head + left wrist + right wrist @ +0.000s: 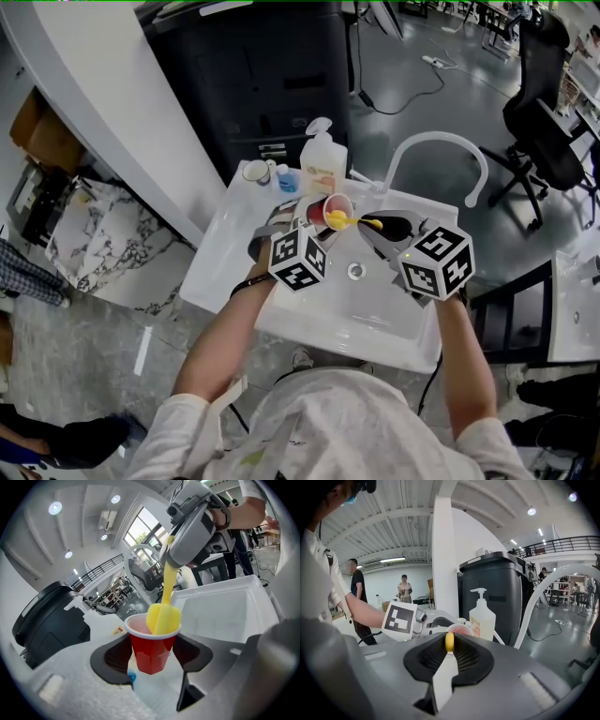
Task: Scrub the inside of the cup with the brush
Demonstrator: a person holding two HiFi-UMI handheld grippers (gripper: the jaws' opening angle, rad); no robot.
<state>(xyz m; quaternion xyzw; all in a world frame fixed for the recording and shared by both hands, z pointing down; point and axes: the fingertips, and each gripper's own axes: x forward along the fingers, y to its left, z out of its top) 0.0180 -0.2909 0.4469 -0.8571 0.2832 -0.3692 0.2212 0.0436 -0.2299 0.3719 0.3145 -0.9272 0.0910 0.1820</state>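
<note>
A red cup [336,208] is held over the white sink [375,305], its mouth tipped toward the right. My left gripper [323,223] is shut on it, and in the left gripper view the pads press both sides of the cup [152,651]. The yellow brush [349,221] reaches from the right, its sponge head [163,616] inside the cup's rim. My right gripper [389,226] is shut on the brush handle, whose yellow end [449,642] shows between the jaws in the right gripper view. The cup's inside bottom is hidden.
A white pump bottle [323,161], a small white cup [255,172] and a blue-capped item [288,180] stand behind the sink. A white arched faucet [439,141] rises at the back right. A black bin [253,84] stands behind; an office chair [544,112] at far right.
</note>
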